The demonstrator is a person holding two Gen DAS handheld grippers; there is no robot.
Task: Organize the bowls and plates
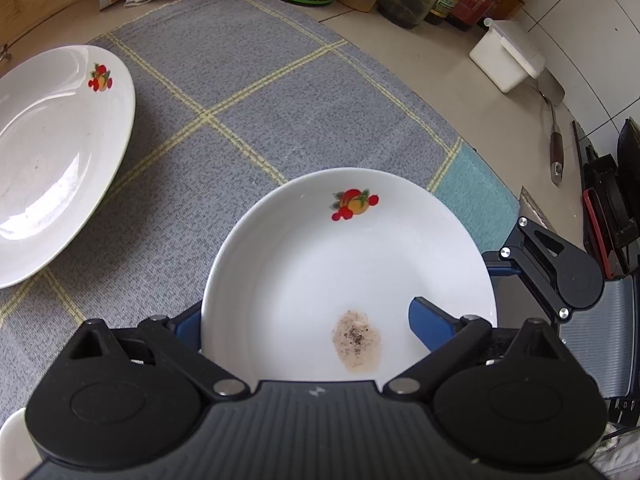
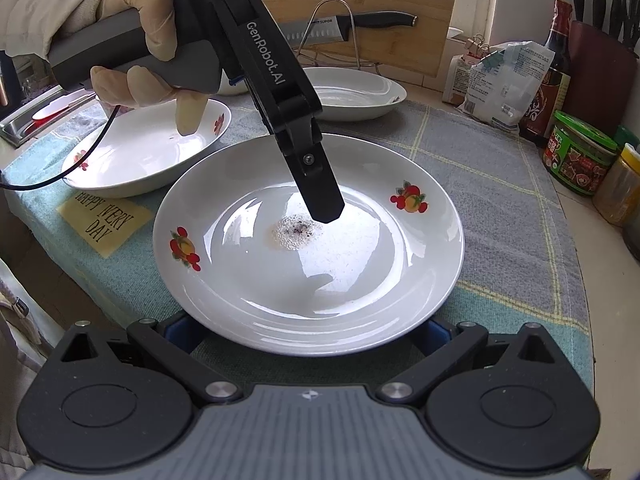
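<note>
A white plate (image 2: 308,264) with a brown smear lies on the grey cloth (image 1: 248,92). The left gripper (image 1: 308,316) has open jaws astride the plate's rim, one finger (image 2: 320,196) over the smear. The right gripper (image 2: 308,340) sits at the plate's near rim, jaws spread and not pressing

The left wrist view looks steeply down from close above a stained white plate (image 1: 348,276) toward jars at the tabletop's (image 1: 400,40) back wall. The right wrist view faces the same plate (image 2: 308,264) from its opposite rim, slightly shallower, catching the left claw (image 2: 326,210).
</note>
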